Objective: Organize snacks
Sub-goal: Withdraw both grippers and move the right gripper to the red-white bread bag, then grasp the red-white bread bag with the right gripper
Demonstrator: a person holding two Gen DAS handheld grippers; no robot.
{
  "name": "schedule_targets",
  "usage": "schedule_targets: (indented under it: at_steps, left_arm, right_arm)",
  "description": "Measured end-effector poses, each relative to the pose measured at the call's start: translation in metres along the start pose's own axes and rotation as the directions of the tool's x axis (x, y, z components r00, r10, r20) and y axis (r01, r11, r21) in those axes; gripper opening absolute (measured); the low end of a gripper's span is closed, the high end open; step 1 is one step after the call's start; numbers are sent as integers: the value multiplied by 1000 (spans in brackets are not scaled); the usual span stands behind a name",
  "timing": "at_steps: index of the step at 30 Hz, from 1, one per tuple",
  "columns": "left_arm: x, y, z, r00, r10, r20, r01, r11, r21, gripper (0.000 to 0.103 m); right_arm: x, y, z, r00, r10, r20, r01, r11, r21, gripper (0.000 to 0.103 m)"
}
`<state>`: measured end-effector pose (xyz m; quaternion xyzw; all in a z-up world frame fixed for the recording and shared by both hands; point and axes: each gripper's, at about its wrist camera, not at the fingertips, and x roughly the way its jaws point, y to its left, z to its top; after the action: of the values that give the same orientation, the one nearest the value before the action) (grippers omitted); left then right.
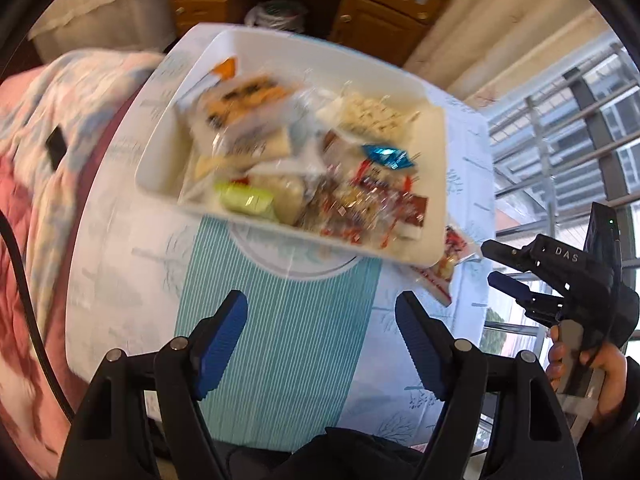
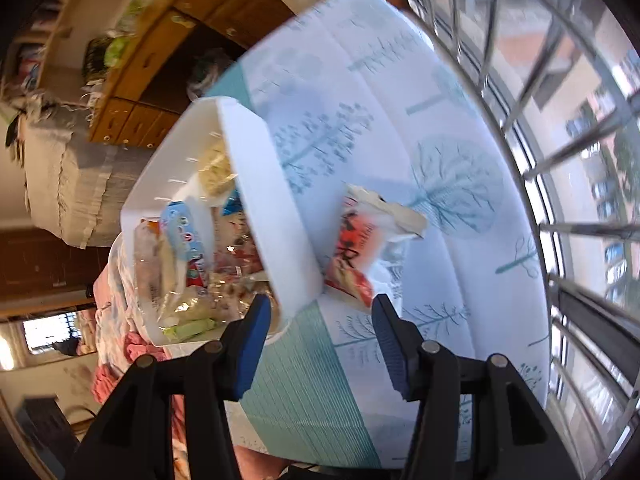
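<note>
one stray packet left outside the snack tray

right gripper (image 2: 318, 344) and left gripper (image 1: 322, 344) both stand apart, empty. red-and-white packet (image 2: 360, 248) lies on the table (image 2: 460, 260) beside the white tray (image 2: 272, 184), at its near corner. judgement: straddle the packet's free end, clear of the rim. blur hides labels; tray partly covers it.

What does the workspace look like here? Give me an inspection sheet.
Surface: table under a tree-print cloth.
Job's things: white bin heaped with wrapped snacks; one red snack packet lies on the cloth beside it.
Clutter: nothing seen.
Grippers: left gripper and right gripper both open, jaws empty.
Cables: black cable beside the table.
Surroundings: wooden drawers, bedding, barred window.
</note>
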<state>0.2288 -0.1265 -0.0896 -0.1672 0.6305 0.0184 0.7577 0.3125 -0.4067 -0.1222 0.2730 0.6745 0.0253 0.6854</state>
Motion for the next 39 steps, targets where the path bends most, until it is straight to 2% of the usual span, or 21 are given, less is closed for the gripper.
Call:
schedule_targets:
  at_steps: [9, 17, 23, 27, 35, 39]
  left_arm:
    - [18, 19, -41, 998, 54, -22, -56, 990, -126, 75]
    - [35, 31, -70, 992, 84, -92, -98, 981, -165, 75]
    - [35, 37, -78, 991, 92, -102, -109, 978, -176, 75]
    - [32, 43, -81, 990, 111, -86, -125, 975, -185, 75]
    - [24, 67, -94, 989, 115, -90, -134, 960, -246, 75]
    - [21, 73, -98, 989, 118, -87, -136, 957, -256, 75]
  right_arm:
    - [40, -34, 13, 994, 36, -107, -24, 994, 105, 53]
    - [64, -48, 20, 990, 43, -135, -21, 987, 160, 53]
    - [74, -46, 28, 989, 88, -118, -67, 983, 171, 53]
    - [76, -42, 34, 992, 71, -101, -55, 986, 157, 52]
    - [72, -35, 36, 997, 36, -75, -28, 995, 100, 37]
    - [71, -27, 37, 998, 7, -64, -2, 997, 79, 33]
